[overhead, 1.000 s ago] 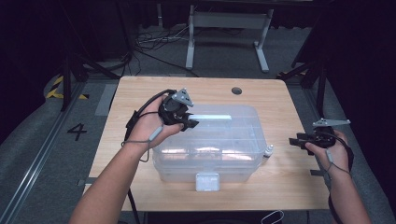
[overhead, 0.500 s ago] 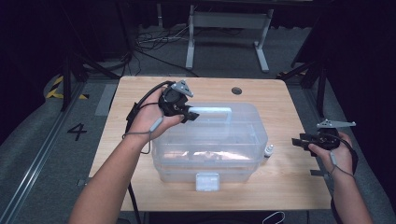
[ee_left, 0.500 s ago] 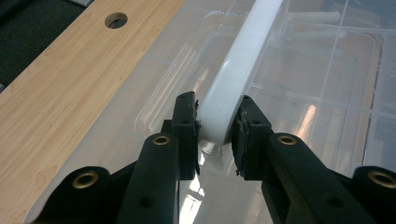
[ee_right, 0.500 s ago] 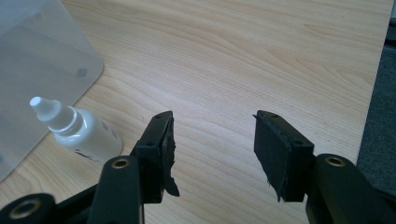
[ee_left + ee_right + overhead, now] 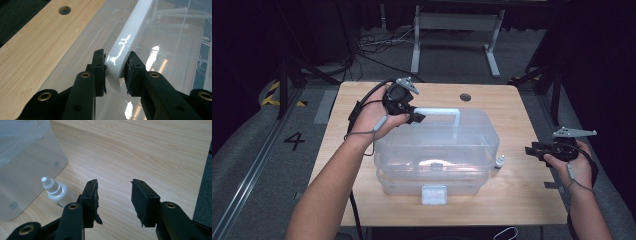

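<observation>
A clear plastic storage box [image 5: 437, 155] with a white handle [image 5: 438, 111] on its lid stands in the middle of the wooden table [image 5: 522, 200]. My left gripper [image 5: 414, 118] is at the handle's left end. In the left gripper view, my left gripper [image 5: 116, 57] is shut on the white handle [image 5: 130, 32], a pad against each side. My right gripper [image 5: 532, 150] hovers over the table's right edge. Its jaws have just been closing and stand open with nothing between them [image 5: 113, 185]. A small white dropper bottle [image 5: 56, 191] stands just to their left, beside the box [image 5: 499, 162].
A white latch [image 5: 434, 194] sits on the box's front wall. A round hole [image 5: 465, 96] is cut in the table behind the box. Dark floor with cables and a metal stand [image 5: 452, 30] lies beyond the far edge.
My left gripper has risen a little and the white handle has swung up from the lid with it. The right gripper's jaws have narrowed; that hand stayed in place.
</observation>
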### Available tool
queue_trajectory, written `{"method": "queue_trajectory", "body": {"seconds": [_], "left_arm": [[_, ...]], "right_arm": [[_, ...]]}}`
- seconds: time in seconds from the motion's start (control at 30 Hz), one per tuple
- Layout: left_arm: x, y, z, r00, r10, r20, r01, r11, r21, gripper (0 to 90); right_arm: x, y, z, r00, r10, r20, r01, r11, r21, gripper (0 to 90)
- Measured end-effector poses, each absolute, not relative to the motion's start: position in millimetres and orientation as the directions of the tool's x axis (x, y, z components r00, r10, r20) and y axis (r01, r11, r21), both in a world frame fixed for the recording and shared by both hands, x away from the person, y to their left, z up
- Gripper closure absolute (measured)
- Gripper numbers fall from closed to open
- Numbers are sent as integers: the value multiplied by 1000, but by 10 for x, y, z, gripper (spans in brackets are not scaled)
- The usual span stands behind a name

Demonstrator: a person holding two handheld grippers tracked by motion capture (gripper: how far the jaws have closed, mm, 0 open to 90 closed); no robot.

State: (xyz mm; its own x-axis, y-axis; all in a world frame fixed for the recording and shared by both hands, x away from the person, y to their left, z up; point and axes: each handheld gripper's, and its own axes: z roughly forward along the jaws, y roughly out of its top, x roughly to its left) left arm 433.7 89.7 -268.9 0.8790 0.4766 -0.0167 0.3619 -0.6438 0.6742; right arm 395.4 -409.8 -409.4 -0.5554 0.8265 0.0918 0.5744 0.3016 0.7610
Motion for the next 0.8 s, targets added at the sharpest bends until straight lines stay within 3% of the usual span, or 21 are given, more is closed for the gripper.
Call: {"method": "queue_trajectory", "body": {"seconds": [0.33,0.53,0.8], "left_arm": [[4425,895,-2658,869,493,-42,388,-626,677,721],[4475,893,-2636,868,493,-55,399,-627,669,719],[4530,891,-2613,867,494,-71,412,-628,660,718]], "right_arm": [[3866,-3969,-3952,-632,771,79,528,353,772,696],[3750,-3775,-3802,-725,688,33,434,420,797,802],[3571,-3487,-3631,-837,547,-6,308,481,821,856]]}}
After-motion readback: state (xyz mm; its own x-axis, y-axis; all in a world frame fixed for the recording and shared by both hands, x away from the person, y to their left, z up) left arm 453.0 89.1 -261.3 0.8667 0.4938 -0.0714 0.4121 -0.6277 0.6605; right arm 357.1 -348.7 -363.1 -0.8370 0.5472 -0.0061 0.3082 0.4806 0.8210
